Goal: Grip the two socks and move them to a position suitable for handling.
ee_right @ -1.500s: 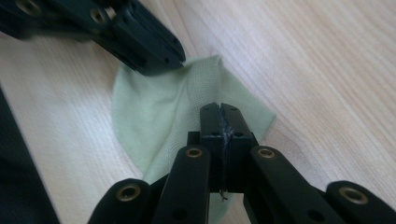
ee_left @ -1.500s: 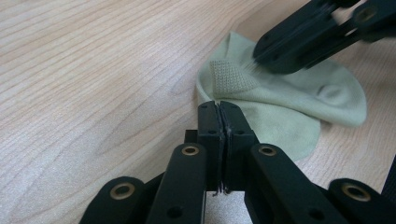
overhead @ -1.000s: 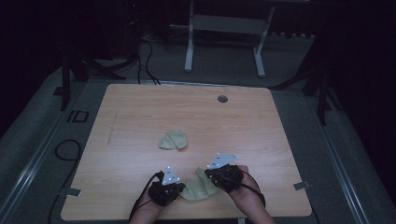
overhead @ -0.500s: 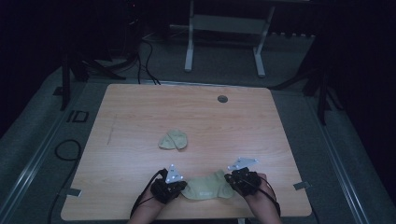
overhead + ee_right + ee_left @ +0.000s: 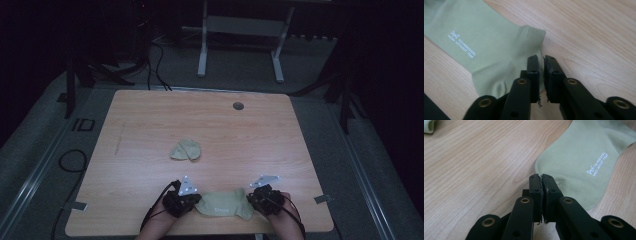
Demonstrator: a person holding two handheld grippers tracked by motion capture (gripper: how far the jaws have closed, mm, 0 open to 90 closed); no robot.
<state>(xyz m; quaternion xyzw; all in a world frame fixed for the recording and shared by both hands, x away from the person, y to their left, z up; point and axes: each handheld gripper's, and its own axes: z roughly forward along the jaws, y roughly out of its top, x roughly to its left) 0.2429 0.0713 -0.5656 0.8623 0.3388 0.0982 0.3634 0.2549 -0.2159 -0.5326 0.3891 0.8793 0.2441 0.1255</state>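
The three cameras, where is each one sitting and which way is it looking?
High view: above the person's side, facing forward and down on the table; forearms, left gripper and right gripper show.
Left gripper view: rides the left gripper, looks along its shut fingers at the sock.
Right gripper view: rides the right gripper, looks along its slightly parted fingers at the sock's other end.
All share the green sock.

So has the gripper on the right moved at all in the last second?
Yes. The right gripper has slid rightward, away from the folded sock, drawing the flat sock out.
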